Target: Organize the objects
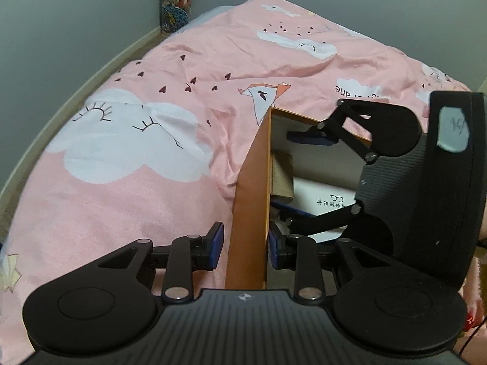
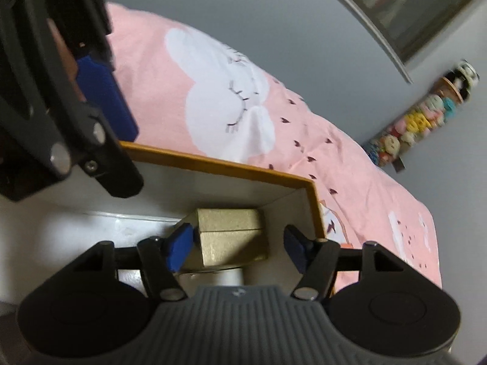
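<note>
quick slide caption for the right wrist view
Right tongs open around a gold box inside the orange-walled box on a pink cloud-print bedspread.

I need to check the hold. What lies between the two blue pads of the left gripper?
The side wall of the orange cardboard box stands between the left gripper's pads; the left wrist view shows it.

Small box inside carton on bed
</note>
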The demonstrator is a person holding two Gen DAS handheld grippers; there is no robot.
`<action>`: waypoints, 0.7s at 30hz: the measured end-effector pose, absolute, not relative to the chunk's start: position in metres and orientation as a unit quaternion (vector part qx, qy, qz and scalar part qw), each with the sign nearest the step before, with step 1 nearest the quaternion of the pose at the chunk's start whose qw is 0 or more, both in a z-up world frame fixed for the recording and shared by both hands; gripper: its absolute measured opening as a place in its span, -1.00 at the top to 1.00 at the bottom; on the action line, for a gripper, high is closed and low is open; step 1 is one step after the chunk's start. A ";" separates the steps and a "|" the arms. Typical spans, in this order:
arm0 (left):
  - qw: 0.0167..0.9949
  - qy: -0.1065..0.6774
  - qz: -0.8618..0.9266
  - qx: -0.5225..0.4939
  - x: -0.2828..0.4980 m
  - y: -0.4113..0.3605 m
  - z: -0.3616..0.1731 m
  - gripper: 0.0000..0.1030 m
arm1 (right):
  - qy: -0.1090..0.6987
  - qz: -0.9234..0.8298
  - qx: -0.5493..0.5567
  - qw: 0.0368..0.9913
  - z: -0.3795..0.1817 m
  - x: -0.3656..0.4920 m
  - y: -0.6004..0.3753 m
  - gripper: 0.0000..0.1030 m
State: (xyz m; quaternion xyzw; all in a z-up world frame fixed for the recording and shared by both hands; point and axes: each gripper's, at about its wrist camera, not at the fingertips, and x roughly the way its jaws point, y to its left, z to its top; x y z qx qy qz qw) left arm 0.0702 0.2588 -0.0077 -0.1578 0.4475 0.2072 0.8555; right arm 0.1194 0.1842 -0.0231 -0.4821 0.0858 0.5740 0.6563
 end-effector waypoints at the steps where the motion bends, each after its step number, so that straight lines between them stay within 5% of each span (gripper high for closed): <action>1: 0.856 0.446 0.210 -0.155 0.069 0.257 -0.005 0.28 | 0.088 0.571 -0.476 0.663 -0.021 0.119 0.182 -0.26; 21: 0.921 0.375 0.036 -0.100 0.062 0.118 0.067 0.29 | 0.297 0.433 -0.240 0.816 0.088 0.132 -0.026 0.20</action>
